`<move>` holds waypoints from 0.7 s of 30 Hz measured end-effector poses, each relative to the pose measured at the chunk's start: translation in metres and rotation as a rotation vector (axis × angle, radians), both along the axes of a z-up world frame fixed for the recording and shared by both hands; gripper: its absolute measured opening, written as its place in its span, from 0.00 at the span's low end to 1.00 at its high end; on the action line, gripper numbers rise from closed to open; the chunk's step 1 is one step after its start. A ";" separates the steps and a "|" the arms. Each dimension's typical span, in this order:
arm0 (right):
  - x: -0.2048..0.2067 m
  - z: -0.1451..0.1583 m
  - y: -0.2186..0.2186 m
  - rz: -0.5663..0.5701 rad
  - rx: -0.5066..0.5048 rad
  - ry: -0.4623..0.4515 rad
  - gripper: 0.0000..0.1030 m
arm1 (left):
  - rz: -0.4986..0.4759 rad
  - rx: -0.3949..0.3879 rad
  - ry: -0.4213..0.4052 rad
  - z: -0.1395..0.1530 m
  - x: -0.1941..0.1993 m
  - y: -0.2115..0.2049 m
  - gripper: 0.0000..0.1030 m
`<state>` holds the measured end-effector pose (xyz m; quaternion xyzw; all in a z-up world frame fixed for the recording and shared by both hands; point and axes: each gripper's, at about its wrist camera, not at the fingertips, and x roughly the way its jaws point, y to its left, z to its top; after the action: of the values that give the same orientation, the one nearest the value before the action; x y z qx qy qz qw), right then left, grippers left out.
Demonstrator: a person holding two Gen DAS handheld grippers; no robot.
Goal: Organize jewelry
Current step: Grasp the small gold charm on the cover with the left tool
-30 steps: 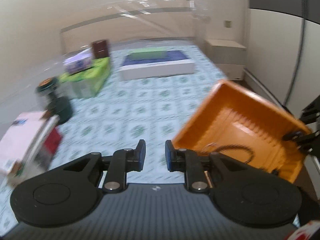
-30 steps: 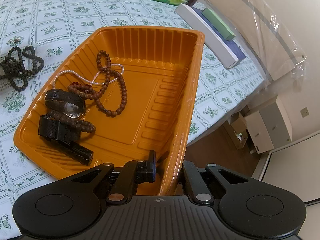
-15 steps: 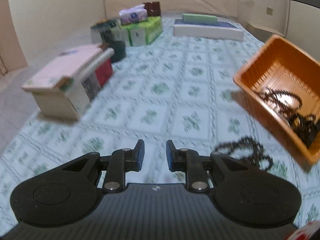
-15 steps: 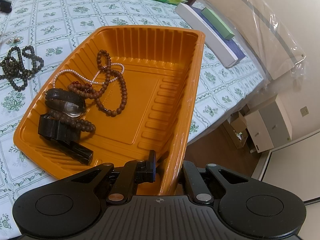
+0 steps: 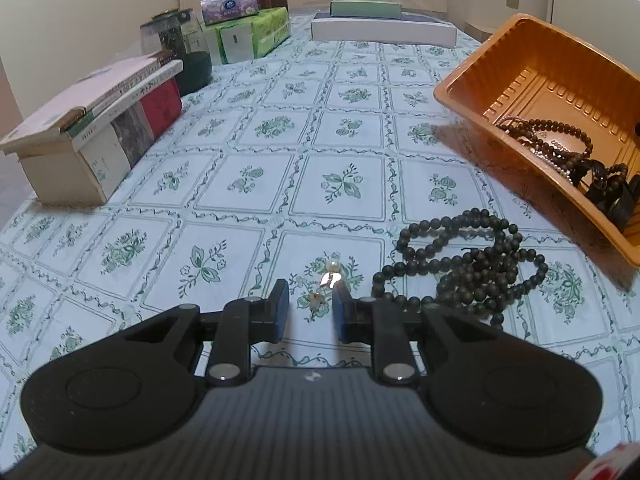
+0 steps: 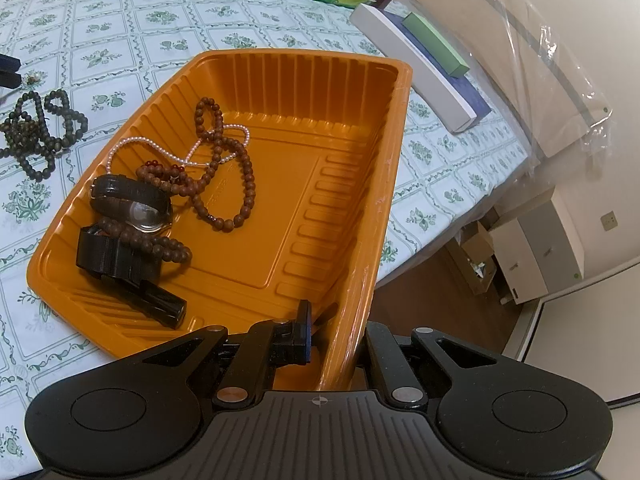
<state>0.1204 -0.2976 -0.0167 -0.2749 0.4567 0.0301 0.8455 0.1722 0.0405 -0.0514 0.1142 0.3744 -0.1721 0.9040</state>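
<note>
My right gripper (image 6: 338,340) is shut on the near wall of an orange tray (image 6: 352,184) and holds it tilted above the table. In the tray lie brown bead strings (image 6: 224,168), a pearl strand (image 6: 176,152), a watch (image 6: 132,204) and a black strap (image 6: 116,260). The tray also shows in the left wrist view (image 5: 532,80). My left gripper (image 5: 310,306) is open, low over the tablecloth, with small pearl earrings (image 5: 330,276) between and just ahead of its fingertips. A dark bead necklace (image 5: 468,256) lies just to its right; it also shows in the right wrist view (image 6: 36,132).
A stack of books (image 5: 96,120), a dark jar (image 5: 180,52), green tissue packs (image 5: 256,32) and a long white box (image 5: 384,28) stand along the left and far side of the floral tablecloth (image 5: 240,184). The table edge drops off at the right (image 6: 452,236).
My left gripper has swung left and dropped low to the cloth, now straddling the earrings beside the dark necklace. My right gripper and the tray have held still.
</note>
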 end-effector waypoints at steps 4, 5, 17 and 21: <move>0.000 0.000 0.000 0.000 0.000 0.001 0.05 | -0.005 -0.006 0.011 -0.004 0.004 0.000 0.19; 0.000 0.000 0.000 0.000 0.000 0.001 0.05 | -0.006 -0.005 0.013 -0.005 0.004 0.000 0.19; 0.000 0.000 0.000 0.000 0.000 0.000 0.05 | 0.012 -0.017 0.012 0.004 0.002 -0.002 0.07; 0.000 0.000 0.000 0.001 -0.001 0.000 0.05 | 0.010 -0.024 -0.013 0.020 -0.003 -0.006 0.07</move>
<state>0.1204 -0.2980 -0.0170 -0.2754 0.4565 0.0304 0.8455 0.1691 0.0349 -0.0310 0.1028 0.3669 -0.1714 0.9085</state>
